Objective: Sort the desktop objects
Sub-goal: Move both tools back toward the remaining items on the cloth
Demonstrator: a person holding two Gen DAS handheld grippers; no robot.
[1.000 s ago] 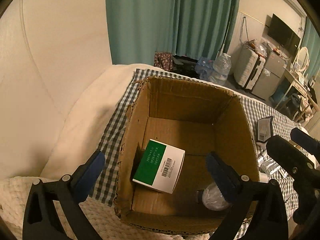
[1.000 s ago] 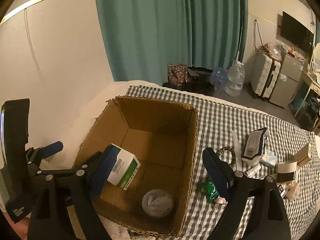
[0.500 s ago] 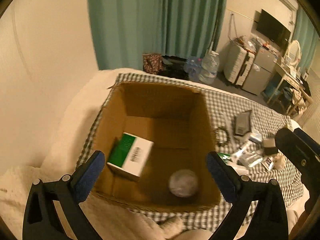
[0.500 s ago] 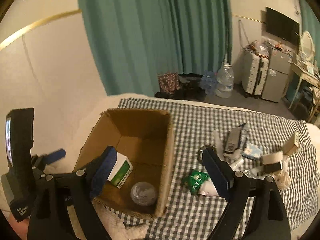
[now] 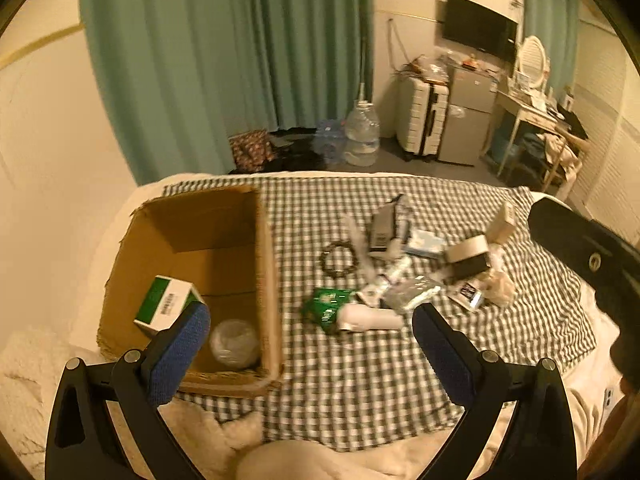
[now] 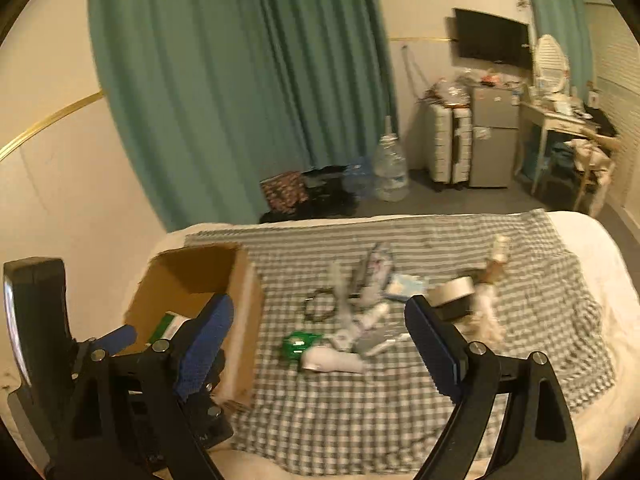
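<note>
An open cardboard box [image 5: 264, 280] sits at the left of a checked cloth [image 5: 360, 368] on a bed. Inside lie a green and white carton [image 5: 166, 306] and a clear round lid [image 5: 234, 344]. A pile of small items lies right of the box: a green packet [image 5: 326, 308], a white tube [image 5: 368, 320], a dark bead ring [image 5: 338, 258], a tape roll [image 5: 468, 250] and pouches. My left gripper [image 5: 312, 352] is open and empty, above the box's near right corner. My right gripper [image 6: 316, 344] is open and empty, held back from the pile. The box [image 6: 244, 320] shows at left.
A white fluffy blanket [image 5: 24, 380] covers the bed's near left. Beyond the bed are teal curtains [image 5: 224, 60], a water jug [image 5: 362, 134], a suitcase [image 5: 420, 120], a small fridge [image 5: 466, 120] and a cluttered desk [image 5: 536, 112].
Both grippers have pulled back and up from the box and swung right. The pile of items on the cloth has come into view. Both stay open and empty.
</note>
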